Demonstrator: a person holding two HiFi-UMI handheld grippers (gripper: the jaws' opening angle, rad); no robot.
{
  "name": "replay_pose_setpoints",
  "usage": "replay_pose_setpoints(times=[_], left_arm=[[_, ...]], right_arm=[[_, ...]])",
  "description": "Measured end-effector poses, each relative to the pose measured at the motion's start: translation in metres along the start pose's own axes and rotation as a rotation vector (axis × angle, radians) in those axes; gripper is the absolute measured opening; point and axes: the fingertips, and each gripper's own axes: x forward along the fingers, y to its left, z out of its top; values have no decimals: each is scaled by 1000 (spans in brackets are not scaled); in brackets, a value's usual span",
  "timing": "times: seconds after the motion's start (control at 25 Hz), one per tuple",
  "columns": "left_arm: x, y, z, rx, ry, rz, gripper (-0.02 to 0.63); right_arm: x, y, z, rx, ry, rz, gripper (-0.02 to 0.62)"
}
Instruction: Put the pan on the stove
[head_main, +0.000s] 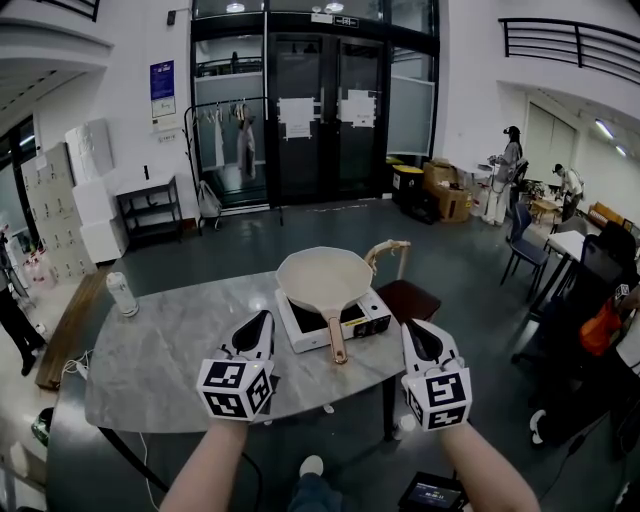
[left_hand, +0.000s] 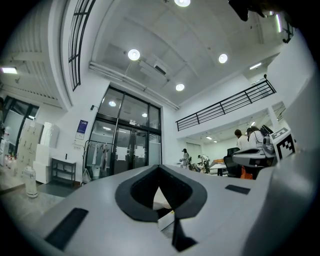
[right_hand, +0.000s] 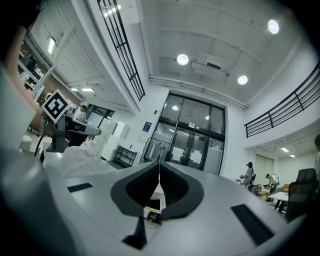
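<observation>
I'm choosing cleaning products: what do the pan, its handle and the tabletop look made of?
Pan: cream, matte coating, probably ceramic-style over metal.
Handle: light brown, wood-like tone, possibly wood.
Tabletop: grey with pale veining, marble or a marble-look slab, slight sheen.

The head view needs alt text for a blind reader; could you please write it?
A cream pan sits on a white stove on a grey table. The left gripper and right gripper, both shut and empty, flank its handle.

marble table (head_main: 160, 362), white can (head_main: 122, 294), chair (head_main: 408, 298), glass doors (head_main: 310, 110)
</observation>
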Motion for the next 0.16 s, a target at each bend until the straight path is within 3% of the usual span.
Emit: replay_pose_setpoints(times=[0.16], left_arm=[[0, -1, 1, 2, -2, 3, 11]], right_arm=[[-1, 0, -1, -1, 3, 2, 31]])
